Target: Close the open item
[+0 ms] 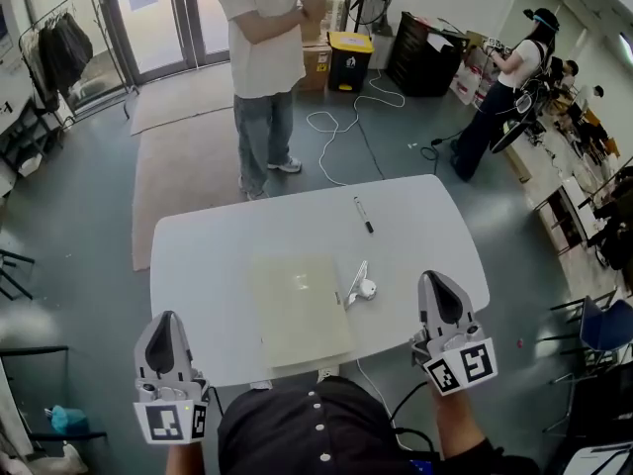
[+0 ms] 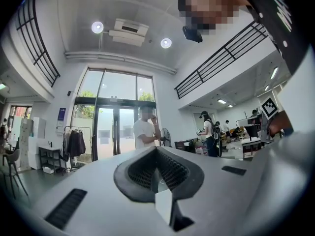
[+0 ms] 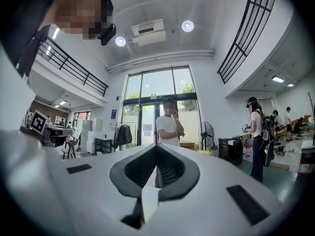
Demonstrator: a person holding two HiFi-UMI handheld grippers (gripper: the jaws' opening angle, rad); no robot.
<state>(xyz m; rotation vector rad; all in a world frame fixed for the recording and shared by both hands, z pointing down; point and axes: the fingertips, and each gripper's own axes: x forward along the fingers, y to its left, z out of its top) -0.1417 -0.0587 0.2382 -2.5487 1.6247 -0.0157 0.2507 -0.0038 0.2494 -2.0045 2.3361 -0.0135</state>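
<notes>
A pale cream flat book or folder (image 1: 300, 307) lies on the white table (image 1: 218, 255) with its cover down flat. A small white object (image 1: 360, 287) with a thin flap rests just right of it. A black pen (image 1: 364, 215) lies farther back. My left gripper (image 1: 165, 336) is at the table's near left corner and my right gripper (image 1: 441, 300) at the near right edge. Both are tilted upward, shut and holding nothing. In the left gripper view the jaws (image 2: 158, 168) meet, pointing at the room. The right gripper view shows the same of its own jaws (image 3: 156, 166).
A person in a white shirt (image 1: 265, 47) stands just beyond the table's far edge on a rug (image 1: 188, 166). White and black cables (image 1: 346, 127) trail on the floor behind. Another person (image 1: 506, 87) works at the back right. Dark chairs (image 1: 593, 226) stand at the right.
</notes>
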